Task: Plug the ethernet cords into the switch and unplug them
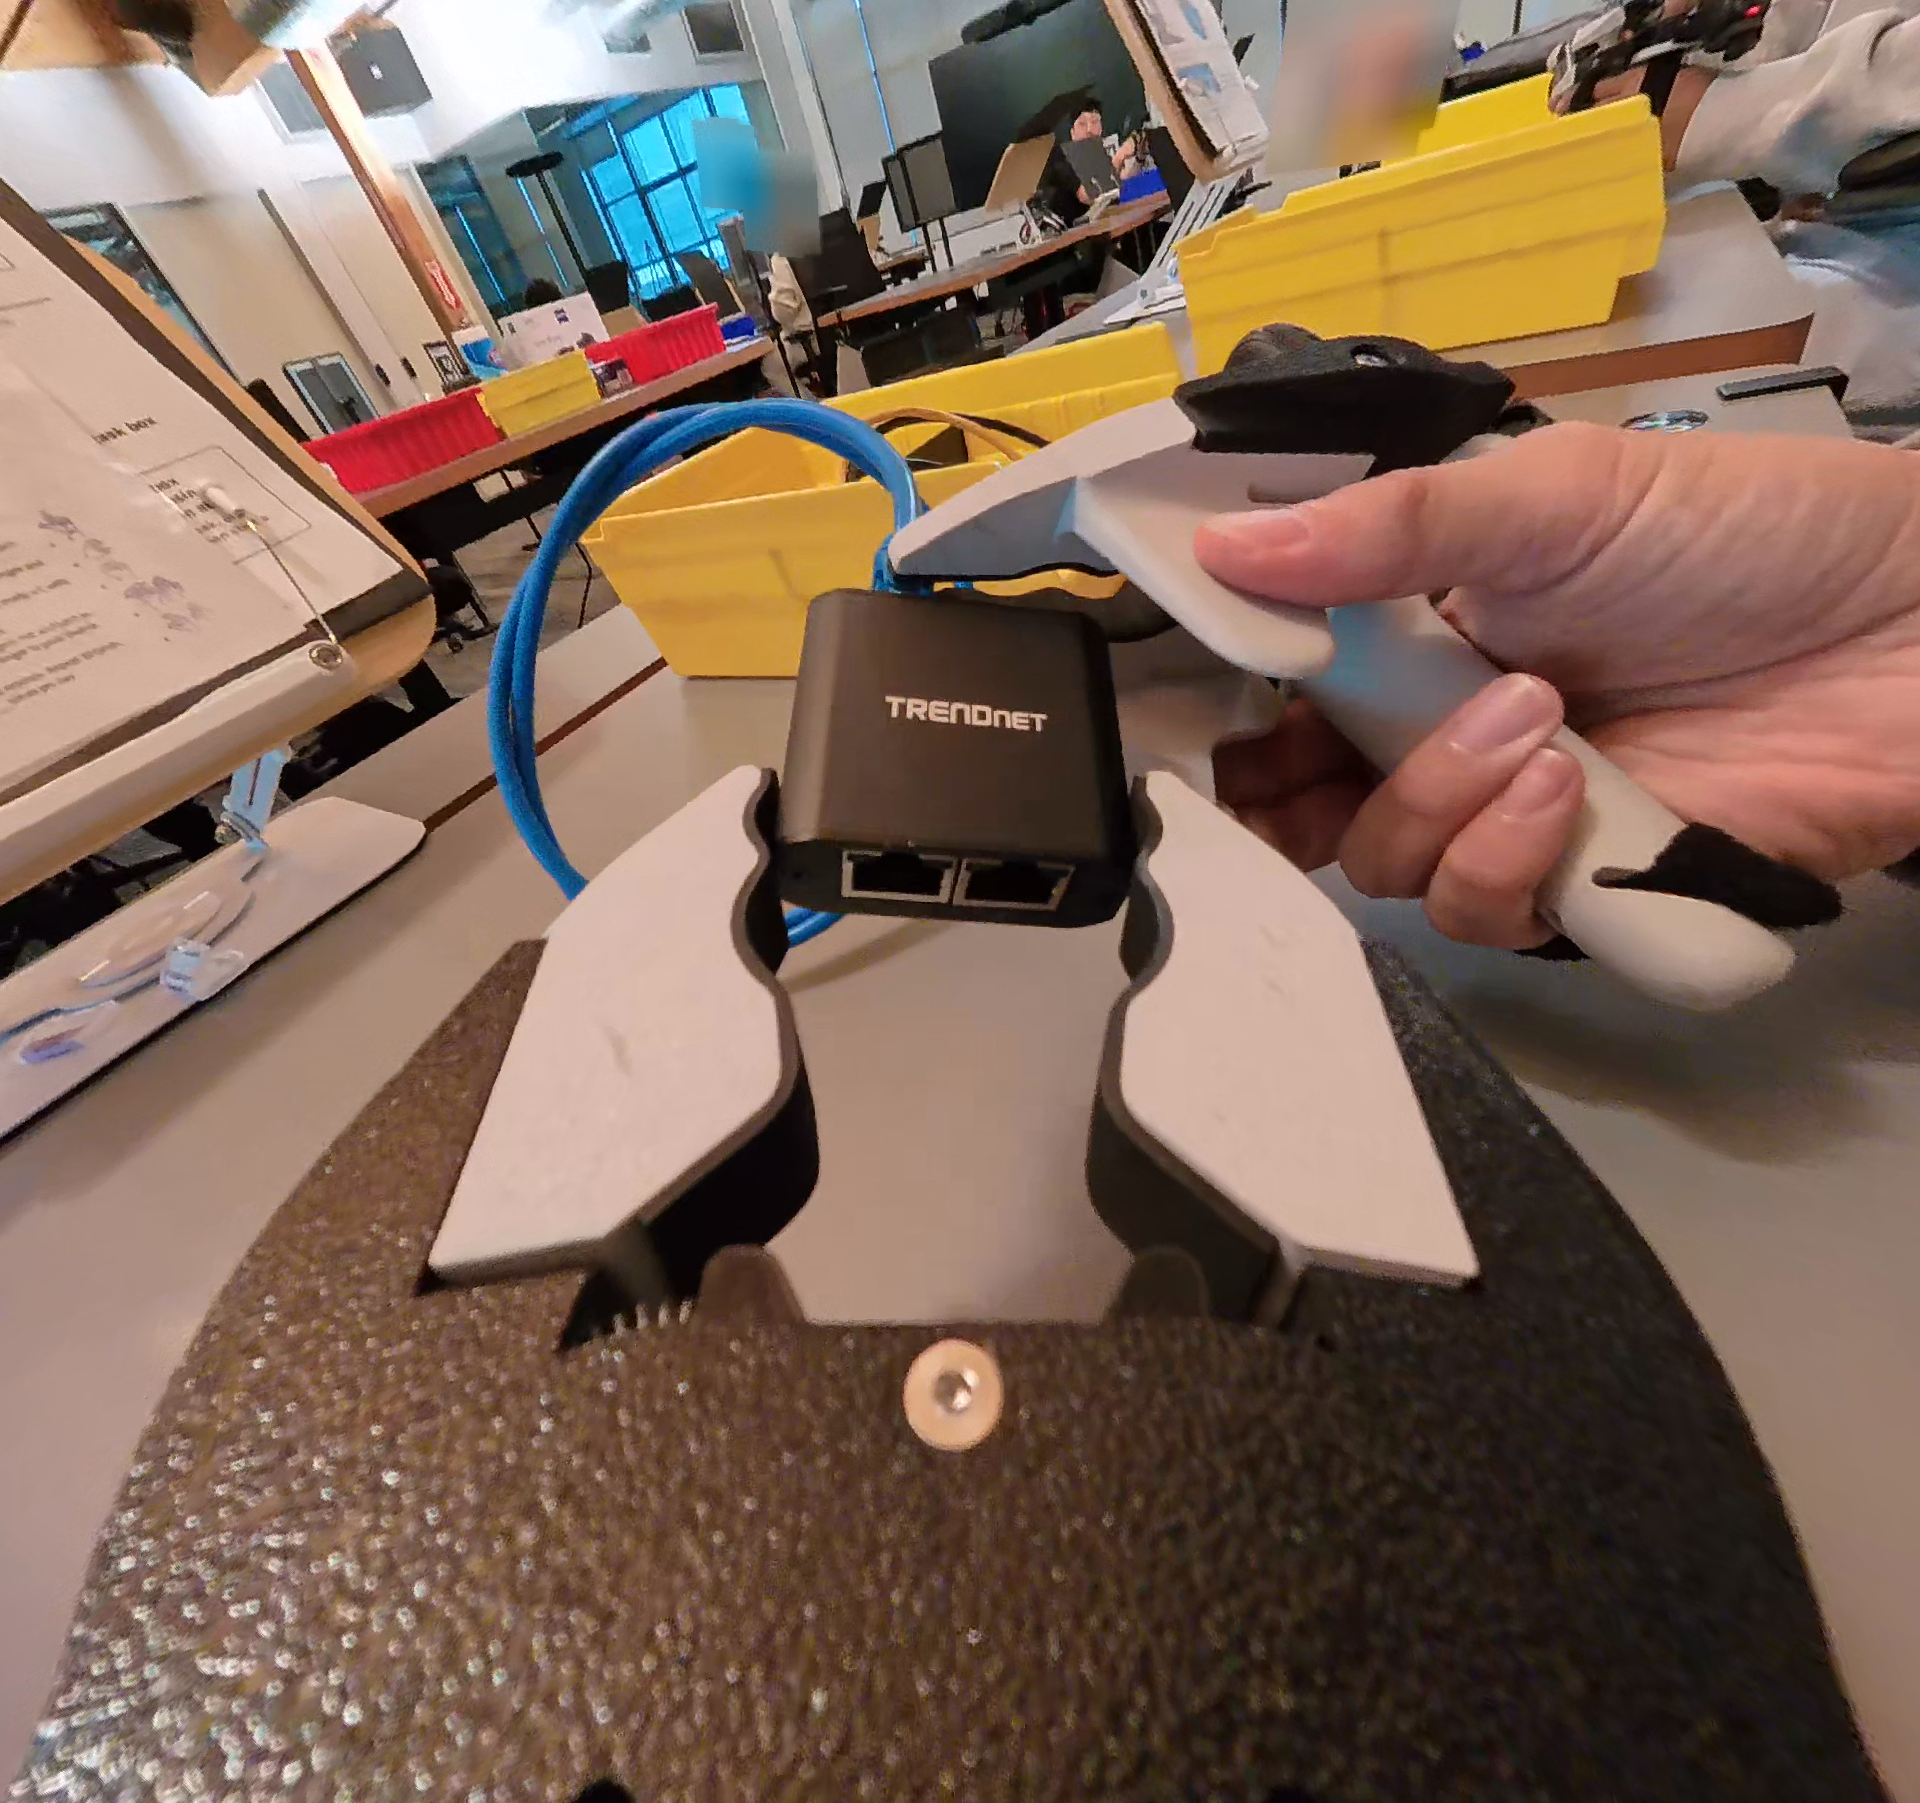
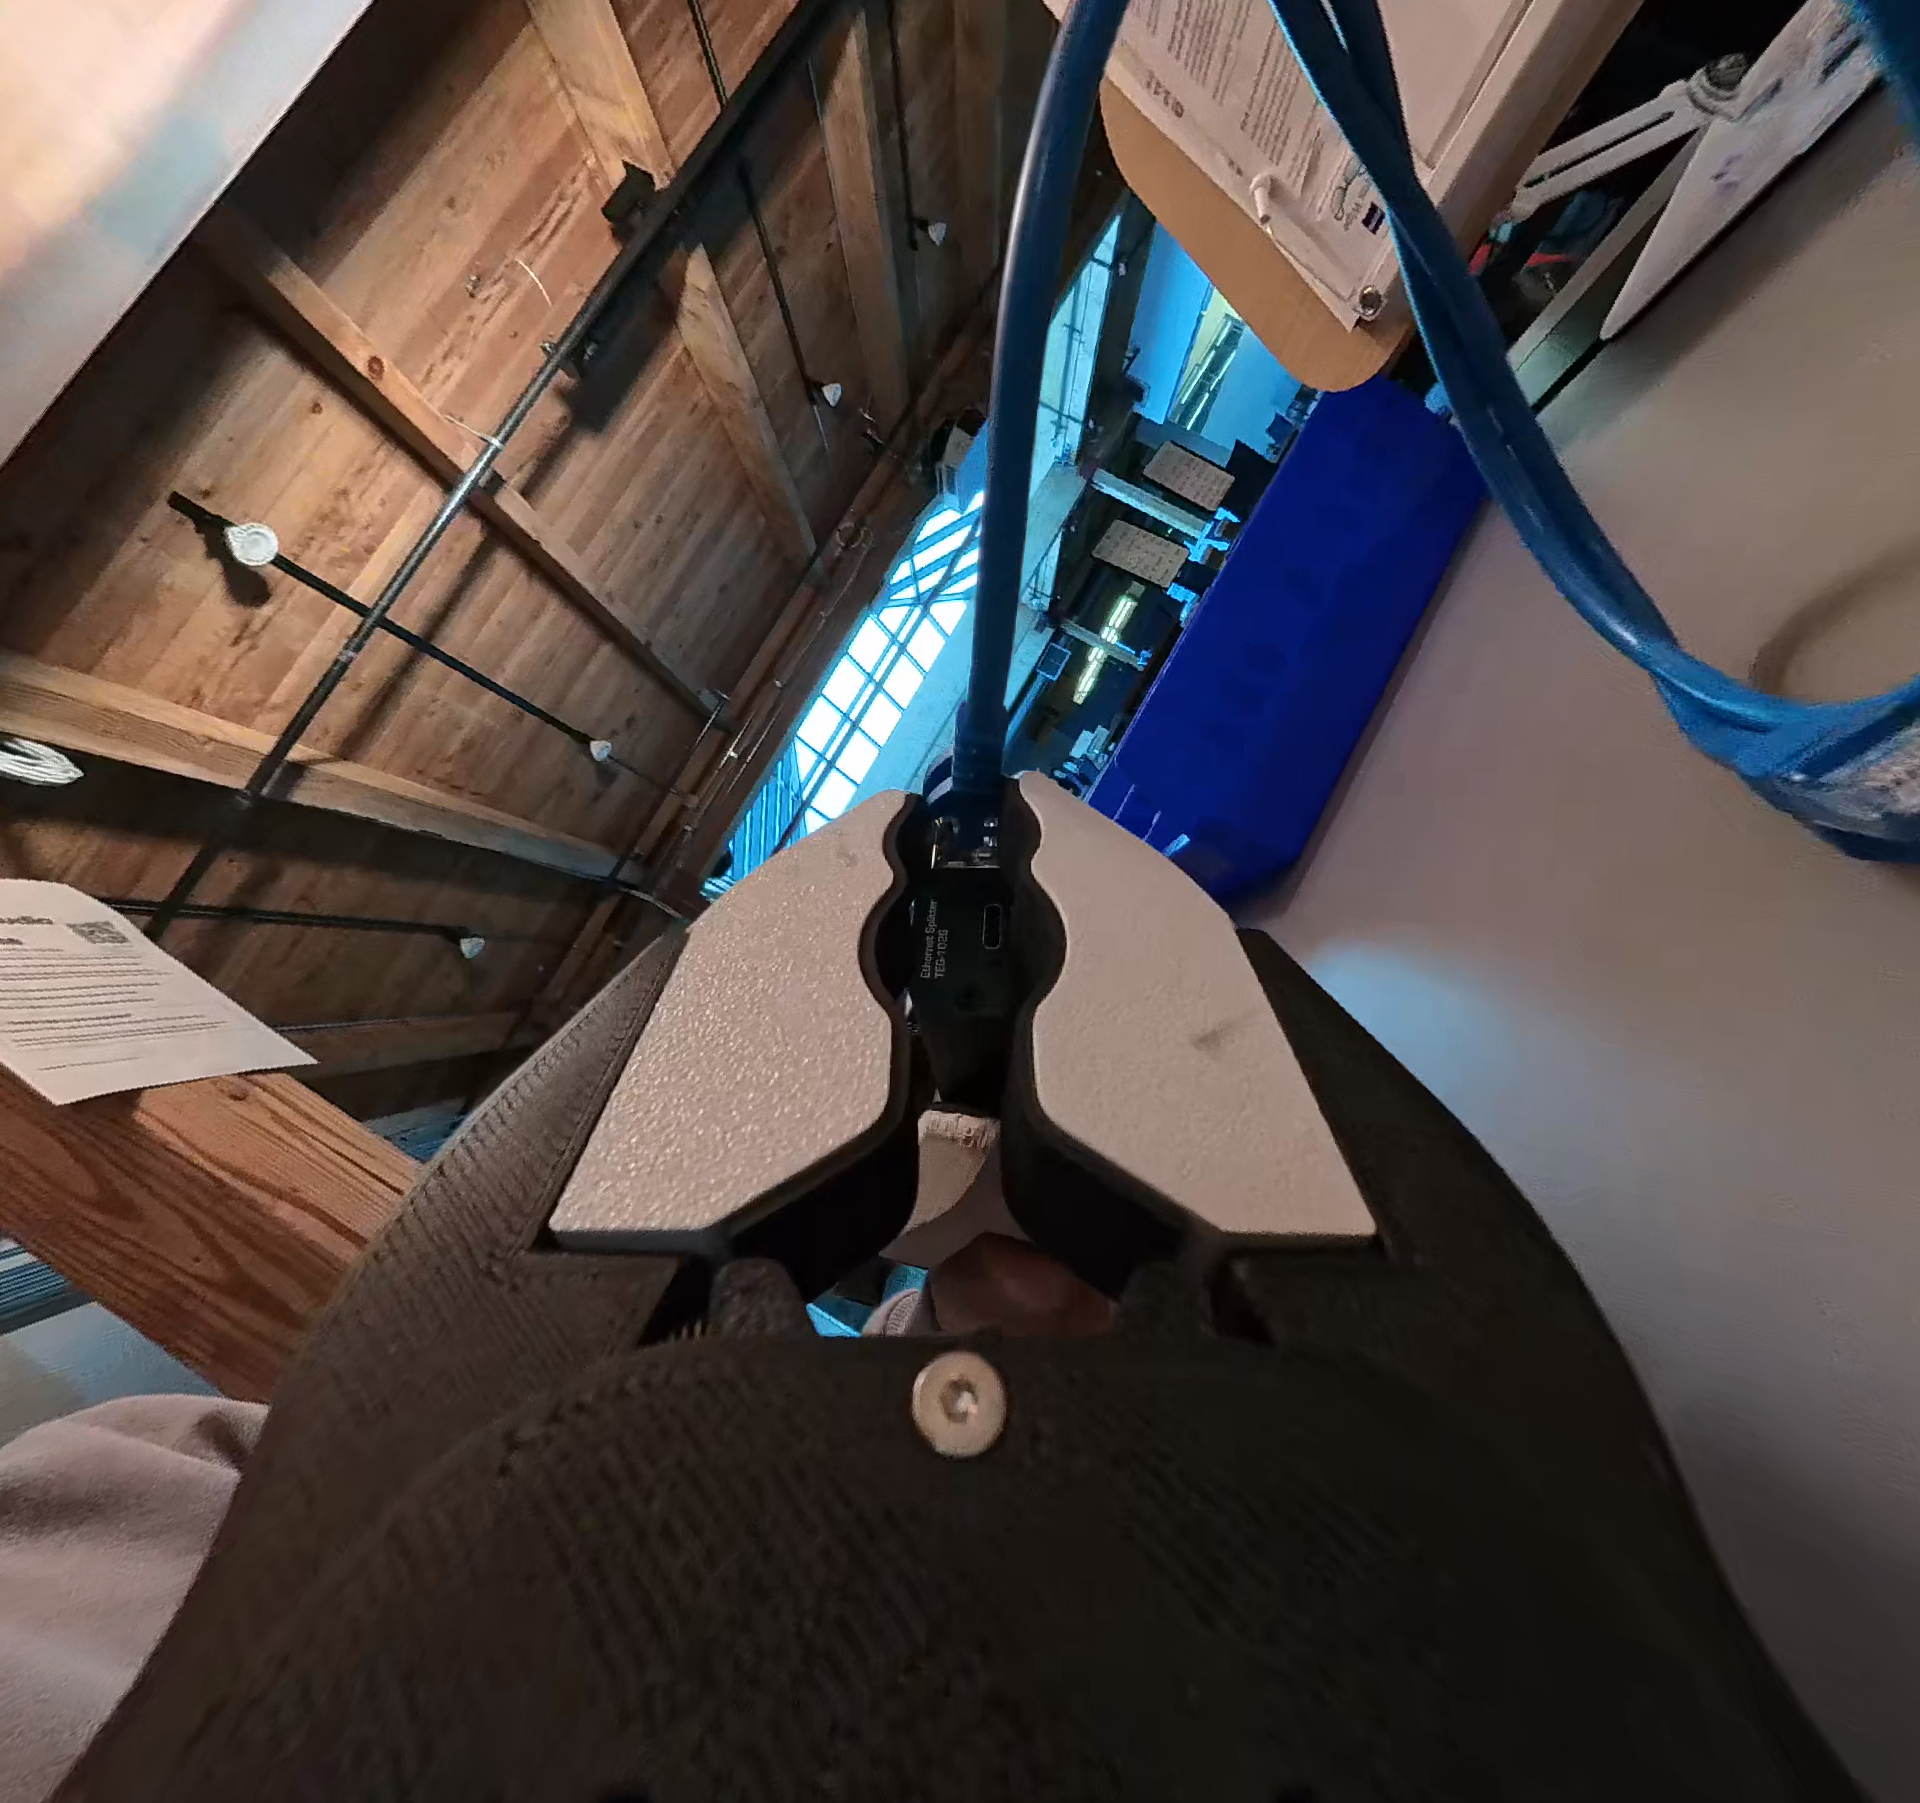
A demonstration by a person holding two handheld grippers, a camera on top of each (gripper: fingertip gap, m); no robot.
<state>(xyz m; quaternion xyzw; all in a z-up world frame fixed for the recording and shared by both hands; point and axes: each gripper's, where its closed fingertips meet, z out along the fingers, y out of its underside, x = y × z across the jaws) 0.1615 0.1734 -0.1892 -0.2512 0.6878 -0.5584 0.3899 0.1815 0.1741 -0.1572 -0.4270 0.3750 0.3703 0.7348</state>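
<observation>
Your grey desk (image 1: 935, 1047) carries a yellow bin (image 1: 748, 548) at its far side, a white document stand's base (image 1: 208, 932) on the left, and the blue cord's (image 1: 514, 714) loop between them.

- Left gripper (image 1: 951, 844): two flat light-grey fingers (image 1: 644, 1015) w/ wavy inner edges, black undersides.
- Body: black speckled, glittery printed plate (image 1: 935, 1597); one silver hex screw (image 1: 953, 1393) at centre, toothed rack showing below the left finger.
- Right gripper (image 2: 956, 880): same grey fingers (image 2: 758, 1047), wavy black-edged insides; matte black layered-print body, silver hex screw (image 2: 958, 1403).
- From the left wrist view, right gripper has a grey handle (image 1: 1475, 714) w/ black patches, black top block.
- Hand (image 1: 1662, 652) bare; pale beige sleeve (image 2: 94, 1566) at lower left of the right wrist view.
</observation>
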